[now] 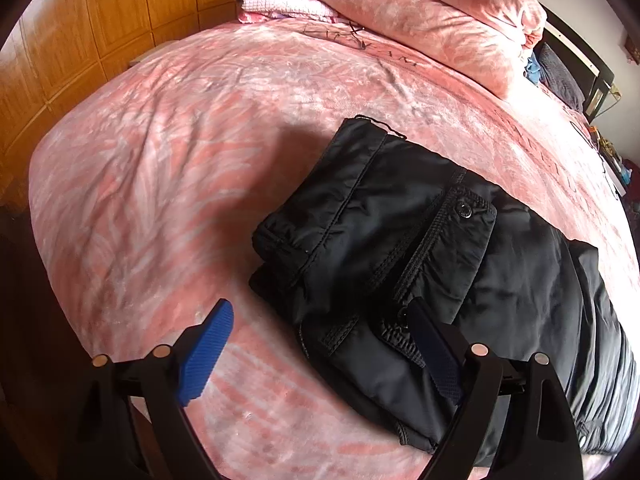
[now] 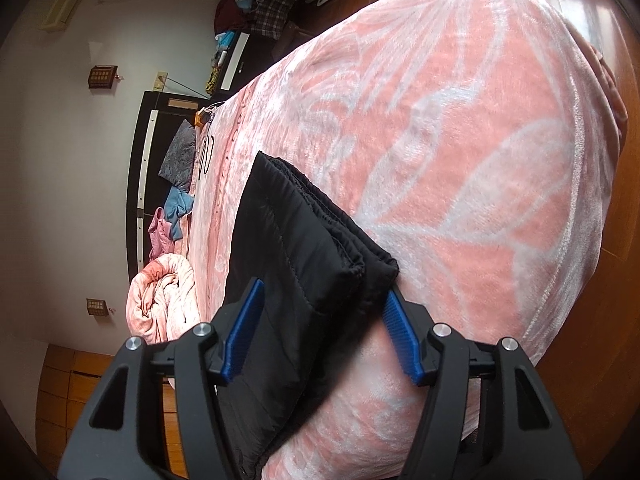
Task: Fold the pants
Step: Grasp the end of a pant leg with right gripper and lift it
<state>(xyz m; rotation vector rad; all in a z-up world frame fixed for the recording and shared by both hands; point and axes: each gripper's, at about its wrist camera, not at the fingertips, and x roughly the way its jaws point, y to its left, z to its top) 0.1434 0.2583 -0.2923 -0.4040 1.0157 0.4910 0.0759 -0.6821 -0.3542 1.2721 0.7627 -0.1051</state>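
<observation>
Black padded pants lie folded into a thick bundle on the pink bed cover, with a snap pocket on top. My left gripper is open and hovers over the bundle's near left corner, its right pad over the fabric, its left pad over the cover. In the right wrist view the pants show their elastic waistband end. My right gripper is open, jaws either side of that waistband corner, not closed on it.
A folded pink quilt and a white-pink cloth lie at the bed's head. Wooden wardrobe stands on the left. The dark headboard, pillows, clothes and a bundled quilt show in the right wrist view.
</observation>
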